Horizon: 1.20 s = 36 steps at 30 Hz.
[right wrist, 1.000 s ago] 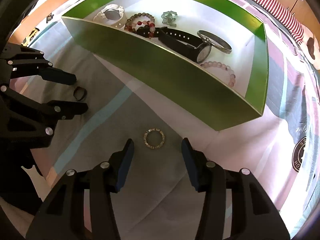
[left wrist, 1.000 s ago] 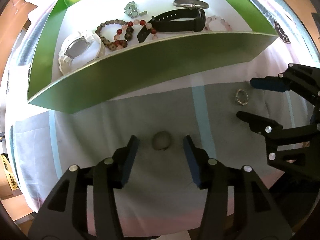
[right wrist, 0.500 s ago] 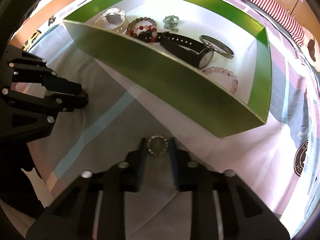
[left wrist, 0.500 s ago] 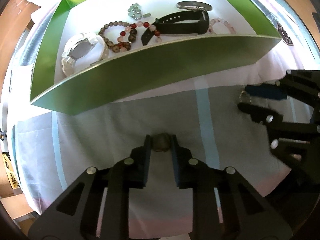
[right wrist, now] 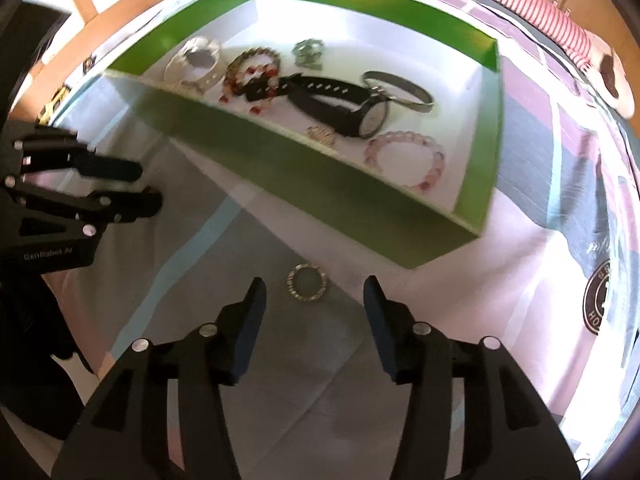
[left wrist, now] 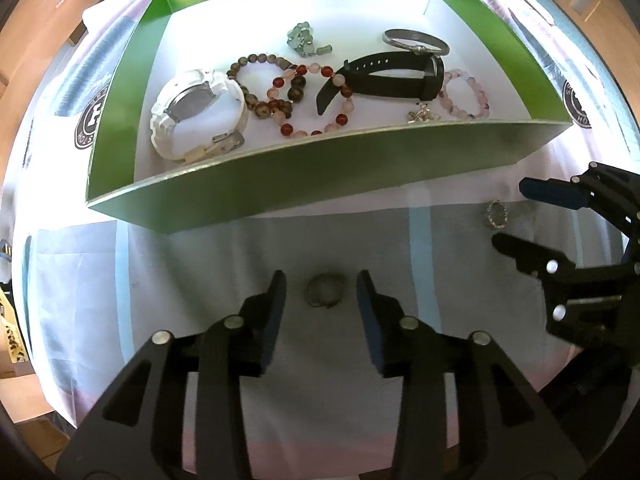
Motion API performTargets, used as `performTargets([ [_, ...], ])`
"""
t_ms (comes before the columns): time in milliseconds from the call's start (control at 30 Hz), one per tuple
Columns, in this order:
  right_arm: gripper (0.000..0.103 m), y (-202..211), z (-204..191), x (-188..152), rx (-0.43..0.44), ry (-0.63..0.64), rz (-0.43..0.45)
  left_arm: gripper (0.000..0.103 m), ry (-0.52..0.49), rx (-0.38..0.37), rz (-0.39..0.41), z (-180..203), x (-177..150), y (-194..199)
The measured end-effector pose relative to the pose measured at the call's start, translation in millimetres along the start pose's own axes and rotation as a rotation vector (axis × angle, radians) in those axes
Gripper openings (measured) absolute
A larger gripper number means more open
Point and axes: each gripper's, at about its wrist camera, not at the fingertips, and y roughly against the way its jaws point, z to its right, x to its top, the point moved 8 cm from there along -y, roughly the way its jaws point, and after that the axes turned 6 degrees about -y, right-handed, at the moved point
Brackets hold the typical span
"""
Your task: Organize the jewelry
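While both jaws are spreading apart, the left hand-held gripper [left wrist: 320,294] stands low in the middle of the left wrist view with a small dark ring [left wrist: 326,290] lying on the bedsheet [left wrist: 200,280] between its fingers, clear of both pads. Low in the middle of the right wrist view, the right hand-held gripper [right wrist: 314,298] is likewise opening, and a beaded gold ring [right wrist: 306,281] lies flat on the sheet between its fingers, nearer the left one, touched by neither.

Across the upper half of each view sits a green box [left wrist: 280,176] with a white floor. Inside it, in the left wrist view, a white watch [left wrist: 198,114] lies at the left, two beaded bracelets [left wrist: 288,92] overlap in the middle, a black watch [left wrist: 384,78] and a silver bangle [left wrist: 414,42] lie toward the right, and a pink bead bracelet [left wrist: 464,94] rests at the far right. A small green bead cluster [left wrist: 306,40] sits toward the back.
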Motion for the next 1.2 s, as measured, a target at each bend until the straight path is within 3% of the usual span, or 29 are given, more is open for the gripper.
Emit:
performTargets([
  [833,0.050,-8,0,8,-0.001,-0.006,-0.010,0.041,-0.071,0.063,-0.016,5,-3,-15],
  [1067,0.036,-4,-4,9,0.013,0.015,-0.006,0.034,-0.083,0.057,-0.009,18,-5,-10],
  [1200,0.034,1,-9,7,0.014,0.020,-0.005,0.029,-0.100,0.061,-0.006,25,-6,-9],
])
